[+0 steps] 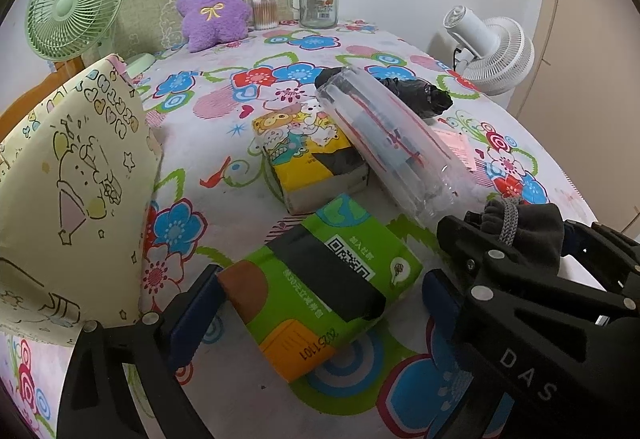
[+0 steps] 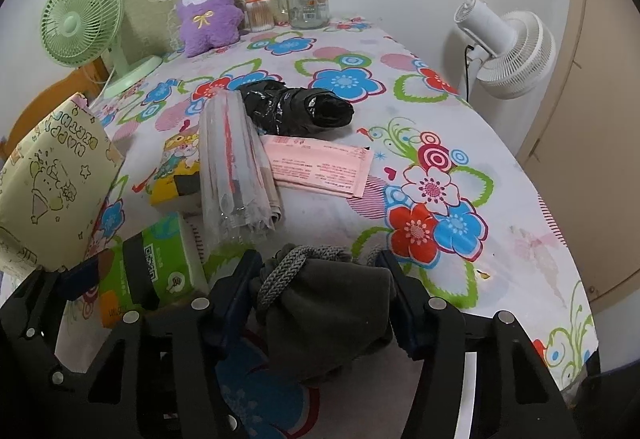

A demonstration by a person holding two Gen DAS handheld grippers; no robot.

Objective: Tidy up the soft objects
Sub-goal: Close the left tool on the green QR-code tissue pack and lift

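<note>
A: What has the right gripper (image 2: 320,295) got?
B: A grey pouch (image 2: 324,319), pinched between its fingers, just above the table (image 2: 500,239) near the front edge.
A: And the left gripper (image 1: 316,303)?
B: Spread wide either side of the green pack (image 1: 320,283), which lies flat beside the yellow pack (image 1: 308,155).

Home, plush toy (image 1: 212,5), floral tablecloth (image 1: 240,87)
</note>
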